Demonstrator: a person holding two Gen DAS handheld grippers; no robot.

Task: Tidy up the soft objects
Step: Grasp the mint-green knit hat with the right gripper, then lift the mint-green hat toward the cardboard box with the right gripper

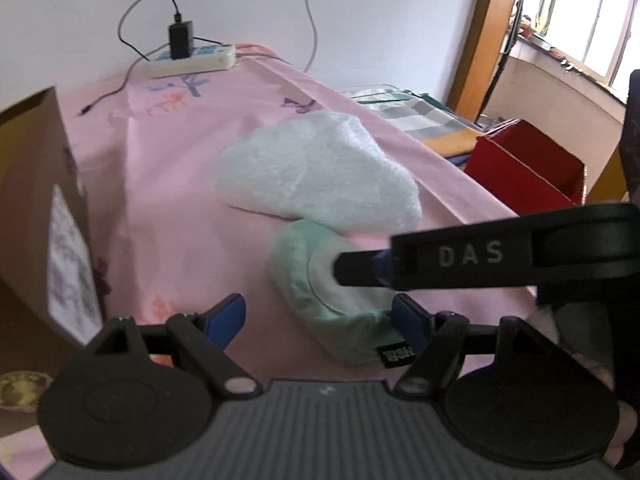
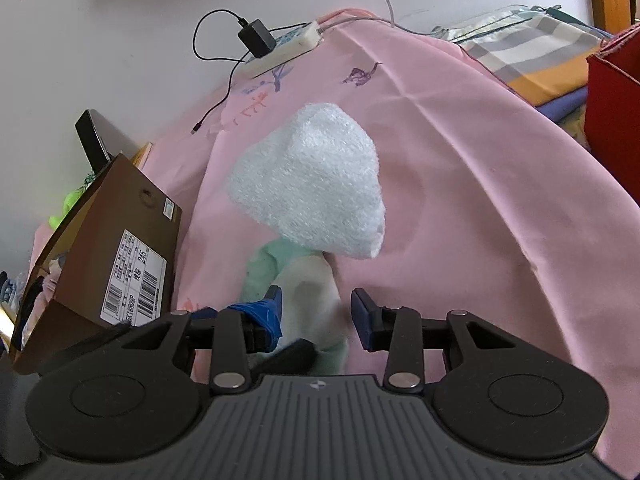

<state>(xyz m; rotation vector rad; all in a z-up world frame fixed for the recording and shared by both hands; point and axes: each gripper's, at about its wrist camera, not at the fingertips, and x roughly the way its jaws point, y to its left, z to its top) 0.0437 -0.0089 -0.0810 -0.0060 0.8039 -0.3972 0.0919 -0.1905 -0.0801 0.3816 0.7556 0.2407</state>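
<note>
A fluffy pale mint sock (image 1: 316, 170) lies on the pink sheet (image 1: 180, 200); it also shows in the right wrist view (image 2: 312, 180). Its green cuff with white inside (image 1: 320, 280) sits nearest me and shows in the right wrist view (image 2: 296, 280). My left gripper (image 1: 320, 320) is open, its right finger touching the cuff. My right gripper (image 2: 316, 312) is open with its jaws on either side of the cuff. In the left wrist view the right gripper (image 1: 360, 268) reaches in from the right onto the cuff opening.
A brown cardboard shoe box (image 2: 108, 264) stands open at the left; it also shows in the left wrist view (image 1: 36, 208). A power strip with a black charger (image 1: 188, 56) lies at the back. A red box (image 1: 524, 168) and folded striped cloth (image 1: 424, 116) sit at the right.
</note>
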